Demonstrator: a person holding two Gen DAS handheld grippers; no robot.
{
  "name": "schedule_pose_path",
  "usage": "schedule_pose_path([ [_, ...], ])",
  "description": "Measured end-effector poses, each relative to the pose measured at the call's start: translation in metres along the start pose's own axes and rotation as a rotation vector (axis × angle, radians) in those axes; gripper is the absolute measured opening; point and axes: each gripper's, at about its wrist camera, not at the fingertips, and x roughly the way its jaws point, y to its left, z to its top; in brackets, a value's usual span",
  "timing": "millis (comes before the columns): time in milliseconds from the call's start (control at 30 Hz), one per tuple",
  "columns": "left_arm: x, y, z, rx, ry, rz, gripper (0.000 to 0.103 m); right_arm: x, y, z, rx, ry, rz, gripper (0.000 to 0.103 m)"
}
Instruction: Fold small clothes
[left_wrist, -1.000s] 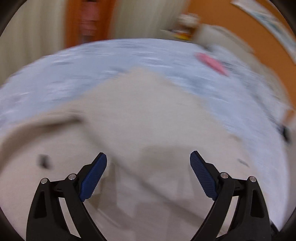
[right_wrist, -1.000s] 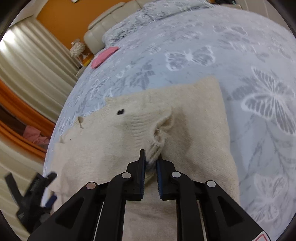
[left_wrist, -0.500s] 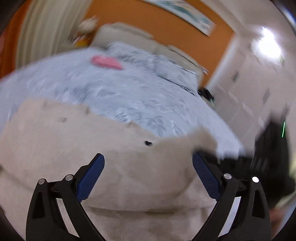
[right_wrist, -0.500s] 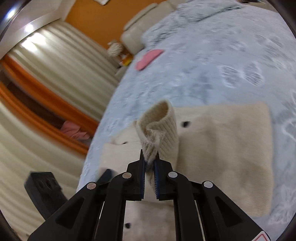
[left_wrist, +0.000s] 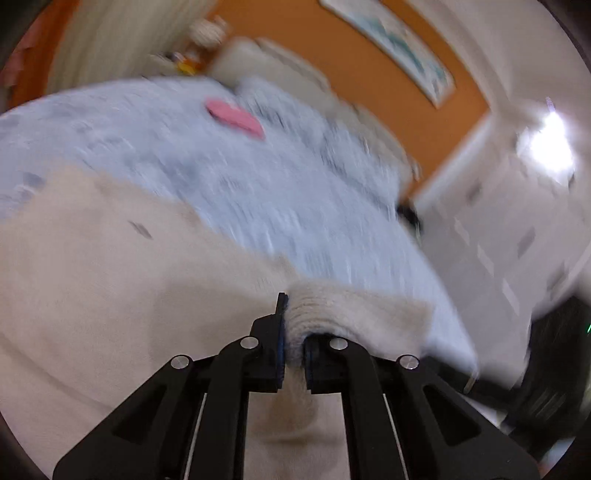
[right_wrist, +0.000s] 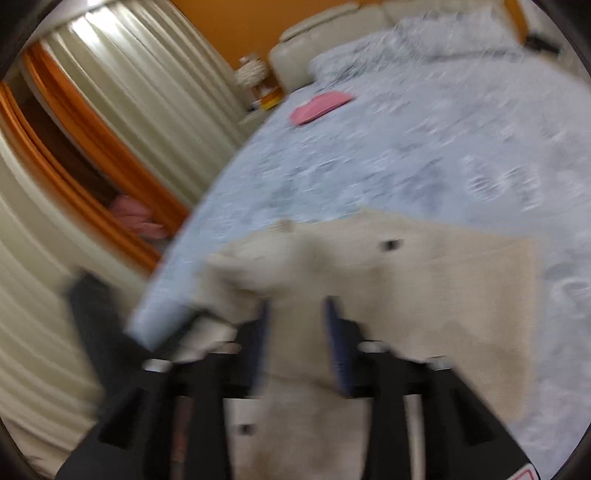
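Cream knit, a small cardigan (left_wrist: 110, 314) lies spread on the bed (left_wrist: 258, 192), its ribbed edge clamped between the left gripper (left_wrist: 293, 350) fingers. The right gripper (right_wrist: 297, 343) is opening, its fingers apart over the cloth and pressing nothing. To fold cleanly, I would carry the pinched edge low and straight across the body, keeping it taut. The blue-grey patterned bedspread has a pink item (left_wrist: 234, 118) far beyond the fingers; orange walls and pale curtains (right_wrist: 140, 96) surround.
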Motion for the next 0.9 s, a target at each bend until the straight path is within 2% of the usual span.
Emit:
schedule_pose_path([
  [33,-0.012,0.003,0.010,-0.017,-0.048,0.003,0.006,0.004,0.003,-0.007,-0.077,-0.002,-0.114,0.055],
  [100,-0.040,0.009,0.027,-0.052,-0.145,0.003,0.006,0.025,0.014,-0.019,-0.206,0.050,-0.229,0.055],
  [133,-0.049,0.012,0.033,-0.064,-0.177,0.007,0.006,0.034,0.020,-0.024,-0.243,0.070,-0.242,0.055],
  [267,-0.075,0.023,0.049,-0.120,-0.257,-0.004,0.006,0.089,0.064,-0.046,-0.409,0.151,-0.173,0.060],
  [333,-0.083,0.023,0.052,-0.125,-0.283,-0.003,0.006,0.120,0.079,-0.054,-0.469,0.198,-0.177,0.057],
  [367,-0.088,0.024,0.054,-0.131,-0.296,-0.008,0.006,0.133,0.082,-0.057,-0.470,0.223,-0.170,0.034],
  [400,-0.090,0.024,0.057,-0.134,-0.304,-0.018,0.006,0.147,0.082,-0.056,-0.448,0.252,-0.158,0.023],
  [433,-0.094,0.024,0.059,-0.133,-0.314,-0.027,0.006,0.150,0.083,-0.053,-0.428,0.251,-0.161,0.015],
  [467,-0.099,0.022,0.062,-0.128,-0.333,-0.030,0.006,0.152,0.083,-0.044,-0.390,0.239,-0.142,0.012],
  [600,-0.118,0.014,0.073,-0.128,-0.385,-0.092,0.006,0.144,0.095,-0.014,-0.292,0.195,-0.007,0.011],
  [667,-0.126,0.006,0.077,-0.106,-0.396,-0.119,0.006,0.149,0.113,-0.015,-0.299,0.225,0.081,0.011],
  [700,-0.128,0.002,0.079,-0.091,-0.395,-0.124,0.006,0.160,0.122,-0.021,-0.317,0.278,0.112,0.012],
  [733,-0.127,-0.002,0.078,-0.076,-0.385,-0.131,0.007,0.171,0.126,-0.030,-0.334,0.326,0.108,0.013],
  [800,-0.117,-0.004,0.075,-0.065,-0.354,-0.135,0.007,0.185,0.125,-0.041,-0.350,0.356,0.065,0.014],
  [833,-0.106,-0.007,0.072,-0.060,-0.316,-0.137,0.007,0.180,0.120,-0.041,-0.325,0.331,0.086,0.014],
  [900,-0.090,-0.010,0.065,-0.042,-0.267,-0.134,0.007,0.156,0.101,-0.031,-0.219,0.297,0.107,0.022],
])
